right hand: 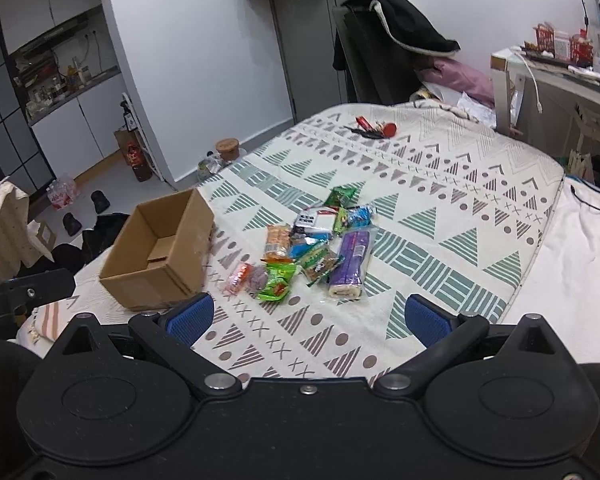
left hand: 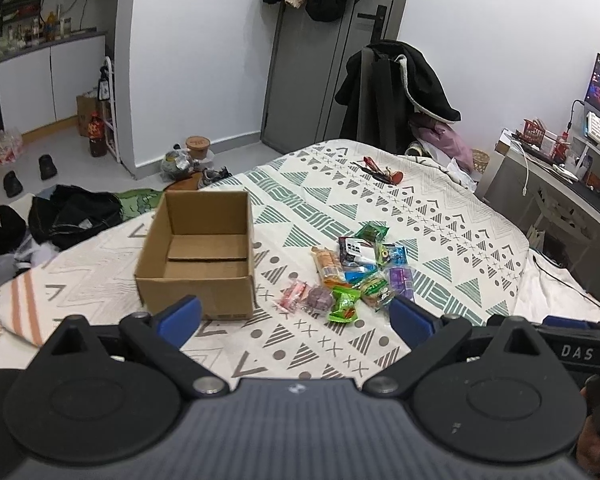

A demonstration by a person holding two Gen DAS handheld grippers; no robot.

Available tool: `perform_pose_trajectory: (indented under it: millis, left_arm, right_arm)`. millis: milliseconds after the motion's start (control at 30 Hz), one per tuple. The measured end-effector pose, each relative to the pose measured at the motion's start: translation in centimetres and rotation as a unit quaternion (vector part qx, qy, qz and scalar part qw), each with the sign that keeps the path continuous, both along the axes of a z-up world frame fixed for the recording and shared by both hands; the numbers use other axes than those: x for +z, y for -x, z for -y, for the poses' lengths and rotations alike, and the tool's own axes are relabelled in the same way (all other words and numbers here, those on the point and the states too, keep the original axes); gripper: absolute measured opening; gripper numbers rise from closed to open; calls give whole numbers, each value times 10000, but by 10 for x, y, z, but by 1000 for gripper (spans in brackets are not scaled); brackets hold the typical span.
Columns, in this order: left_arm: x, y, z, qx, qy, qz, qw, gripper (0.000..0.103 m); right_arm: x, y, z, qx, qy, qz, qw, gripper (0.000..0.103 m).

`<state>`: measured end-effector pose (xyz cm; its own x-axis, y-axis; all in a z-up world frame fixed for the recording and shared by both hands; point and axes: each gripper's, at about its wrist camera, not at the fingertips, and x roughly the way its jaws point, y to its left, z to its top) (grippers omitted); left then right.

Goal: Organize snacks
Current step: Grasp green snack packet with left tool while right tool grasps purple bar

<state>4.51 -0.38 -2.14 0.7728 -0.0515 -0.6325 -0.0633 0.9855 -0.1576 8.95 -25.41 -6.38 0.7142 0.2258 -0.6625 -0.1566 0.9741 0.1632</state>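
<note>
Right wrist view: our purple snack bar points away lengthwise; both grippers spread, empty.

Cardboard box on the bed, snack pile just right of it, apart.

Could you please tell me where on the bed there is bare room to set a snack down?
Bare blanket lies between the open grippers and the snack pile, and beyond it toward the keys. The box is empty. Crowded: the pile itself.
</note>
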Motion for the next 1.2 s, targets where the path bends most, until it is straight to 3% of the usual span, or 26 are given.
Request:
perform_pose_trajectory:
  millis: [167,367,633,1200]
  left_arm:
    - [-18,-27,3,22,178,-109,9998,97]
    - [-36,-57,9,-6,318,-262,9991,87]
    - [-66,-102,15,-56,630,-582,9963,66]
    - [-137,-181,31,-302,1043,-1361,9847,39]
  right_arm:
    - [-16,-26,7,-5,-159,-195,9997,95]
    - [-37,-61,13,1,-401,-549,9977,79]
    - [-67,-106,22,-104,-651,-958,9932,59]
    - [-127,-175,32,-402,-854,-1617,9823,46]
